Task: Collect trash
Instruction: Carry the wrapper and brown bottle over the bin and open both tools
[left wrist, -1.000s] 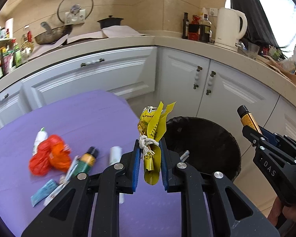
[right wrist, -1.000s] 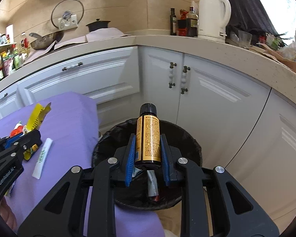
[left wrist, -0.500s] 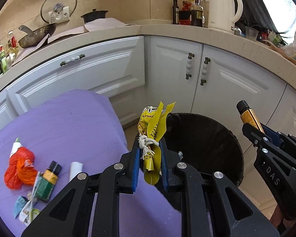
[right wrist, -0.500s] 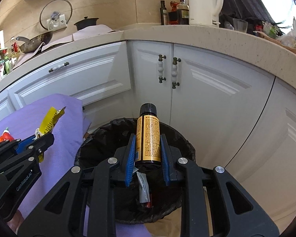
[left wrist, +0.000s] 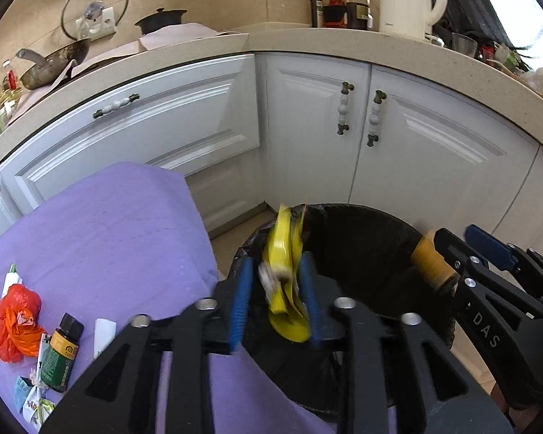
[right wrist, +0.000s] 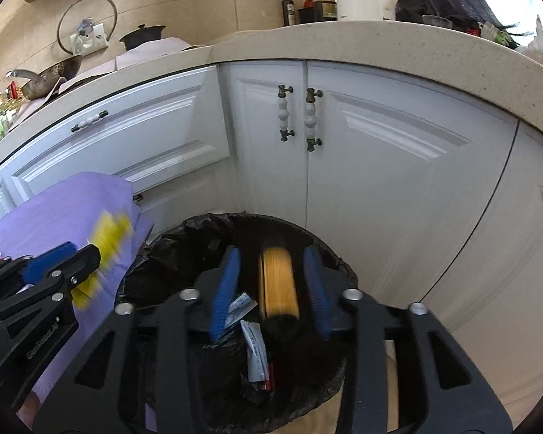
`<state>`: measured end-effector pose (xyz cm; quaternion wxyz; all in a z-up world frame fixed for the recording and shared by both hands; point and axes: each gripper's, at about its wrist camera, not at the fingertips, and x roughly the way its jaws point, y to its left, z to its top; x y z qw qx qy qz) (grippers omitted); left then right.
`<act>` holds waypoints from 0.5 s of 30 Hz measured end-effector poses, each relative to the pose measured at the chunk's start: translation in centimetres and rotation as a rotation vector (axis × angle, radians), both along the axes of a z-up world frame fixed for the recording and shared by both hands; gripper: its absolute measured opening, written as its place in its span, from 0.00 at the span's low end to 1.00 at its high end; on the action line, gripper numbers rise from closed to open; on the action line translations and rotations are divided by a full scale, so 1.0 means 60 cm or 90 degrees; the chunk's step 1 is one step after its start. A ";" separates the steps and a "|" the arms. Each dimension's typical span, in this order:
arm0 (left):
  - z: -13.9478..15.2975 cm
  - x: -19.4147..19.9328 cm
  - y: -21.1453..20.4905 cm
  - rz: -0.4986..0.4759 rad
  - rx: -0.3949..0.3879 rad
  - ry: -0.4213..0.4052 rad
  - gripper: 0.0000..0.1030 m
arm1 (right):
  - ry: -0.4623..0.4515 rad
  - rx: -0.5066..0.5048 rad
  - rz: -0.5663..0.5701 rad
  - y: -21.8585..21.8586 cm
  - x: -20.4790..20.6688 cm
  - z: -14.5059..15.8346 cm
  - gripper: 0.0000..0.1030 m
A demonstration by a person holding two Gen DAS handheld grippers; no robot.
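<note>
Right wrist view: right gripper (right wrist: 271, 285), jaws just opened, pads clear of amber bottle (right wrist: 278, 282), long axis running away, dropping over black-lined bin (right wrist: 199, 228). Left gripper (left wrist: 277, 296), likewise just released, yellow wrapper (left wrist: 284, 275) slipping at bin's left rim.

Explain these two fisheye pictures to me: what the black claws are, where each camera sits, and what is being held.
Each black claw is a hand-held two-finger gripper with a camera looking along its fingers. The left gripper sits above the black-lined trash bin; its jaws have just been opening, and the yellow wrapper between them is blurred, apparently dropping. The right gripper has likewise been opening around an orange-labelled bottle. On the purple cloth remain an orange bag, a green bottle and small packets.
</note>
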<state>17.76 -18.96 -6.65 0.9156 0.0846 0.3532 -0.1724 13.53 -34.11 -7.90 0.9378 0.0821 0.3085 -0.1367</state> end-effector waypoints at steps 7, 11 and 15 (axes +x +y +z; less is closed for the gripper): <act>0.016 -0.012 0.032 0.026 -0.012 -0.008 0.42 | -0.001 0.003 0.009 0.024 -0.010 0.008 0.39; 0.031 -0.027 0.063 0.041 -0.015 -0.017 0.44 | -0.002 0.005 0.024 0.051 -0.020 0.015 0.39; 0.046 -0.044 0.106 0.066 -0.018 -0.029 0.46 | -0.001 0.009 0.042 0.085 -0.033 0.021 0.39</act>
